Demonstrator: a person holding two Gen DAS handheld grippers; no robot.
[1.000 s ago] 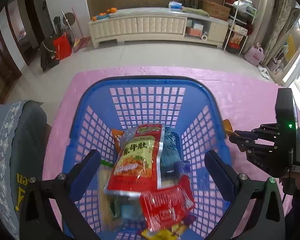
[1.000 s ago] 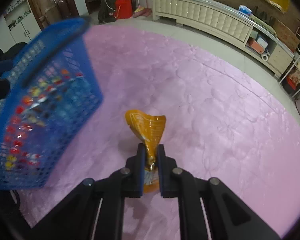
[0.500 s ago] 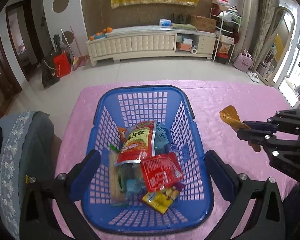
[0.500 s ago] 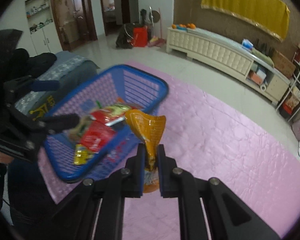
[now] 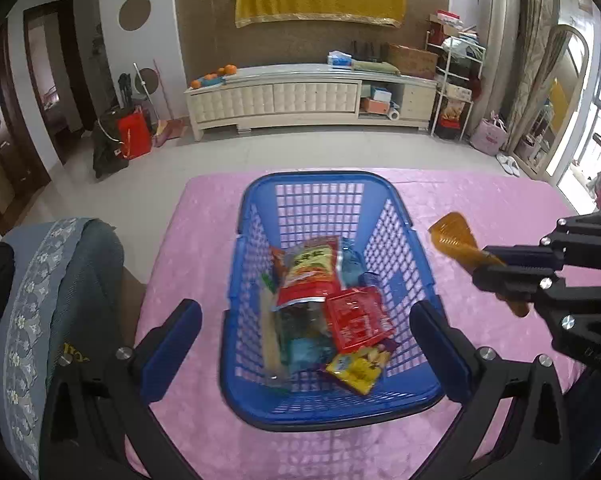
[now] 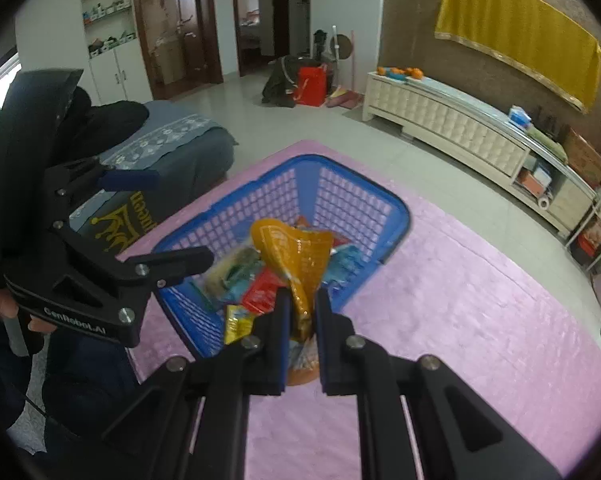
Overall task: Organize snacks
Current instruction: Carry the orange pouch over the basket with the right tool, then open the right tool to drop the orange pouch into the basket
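R gripper point(image 6: 301, 332) is clamping the orange snack pouch point(image 6: 296, 264) by its lower half, jaws closed on it. Over the last sec the pouch is coming off the pink tablecloth point(image 6: 480, 320) and swinging toward the blue basket point(image 5: 332, 410); a sec ago it was low over bare cloth w/ the basket off to one side. Likely meaning: the carry is nearly done, the drop is next.

L gripper point(image 5: 306, 344) is hanging open, empty, straddling the basket's near end, and is pulling back from the basket.

L wrist view is showing the pouch still just outside the basket's right wall. R wrist view is overlapping pouch and basket contents, so it can't settle that; it alone shows the hand point(image 6: 4, 308) holding the L gripper.
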